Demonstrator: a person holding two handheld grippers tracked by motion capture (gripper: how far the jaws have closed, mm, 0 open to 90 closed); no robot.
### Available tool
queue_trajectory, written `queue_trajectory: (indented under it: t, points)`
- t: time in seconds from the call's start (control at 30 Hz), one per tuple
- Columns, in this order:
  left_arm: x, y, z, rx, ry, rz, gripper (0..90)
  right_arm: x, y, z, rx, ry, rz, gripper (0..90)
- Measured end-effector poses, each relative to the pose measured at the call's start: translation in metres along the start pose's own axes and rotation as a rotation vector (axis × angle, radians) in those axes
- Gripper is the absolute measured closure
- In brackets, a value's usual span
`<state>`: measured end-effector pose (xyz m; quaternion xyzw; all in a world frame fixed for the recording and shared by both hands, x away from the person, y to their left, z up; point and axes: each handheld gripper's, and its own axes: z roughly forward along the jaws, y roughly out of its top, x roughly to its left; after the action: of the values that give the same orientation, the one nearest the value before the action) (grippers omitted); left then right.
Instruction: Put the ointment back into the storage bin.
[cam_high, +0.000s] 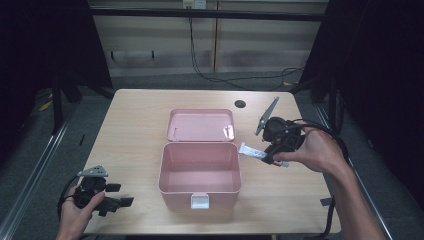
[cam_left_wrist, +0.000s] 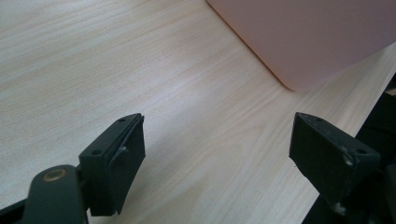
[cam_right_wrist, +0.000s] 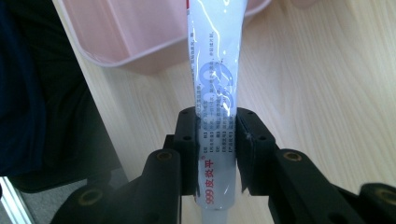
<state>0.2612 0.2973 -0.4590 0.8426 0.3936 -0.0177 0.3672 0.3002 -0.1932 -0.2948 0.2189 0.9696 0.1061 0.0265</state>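
Two jaws of our right gripper (cam_right_wrist: 215, 140) pinch the tube (cam_right_wrist: 215, 84) low, so it may swing and miss the box (cam_high: 200, 172); left gripper (cam_left_wrist: 219, 158) gapes empty.

An open storage box (cam_high: 200, 172) is set mid-table (cam_high: 140, 107), its lid (cam_high: 200, 124) laid back behind it. An ointment tube (cam_high: 252, 151) is held just right of the box.
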Motion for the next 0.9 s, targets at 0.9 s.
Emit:
queue_trajectory:
  t: [0.9]
  points:
    - [0.0, 0.0, -0.001, 0.001, -0.003, 0.004, 18.3, 0.028, 0.079, 0.024, 0.023, 0.103, -0.189, 71.9]
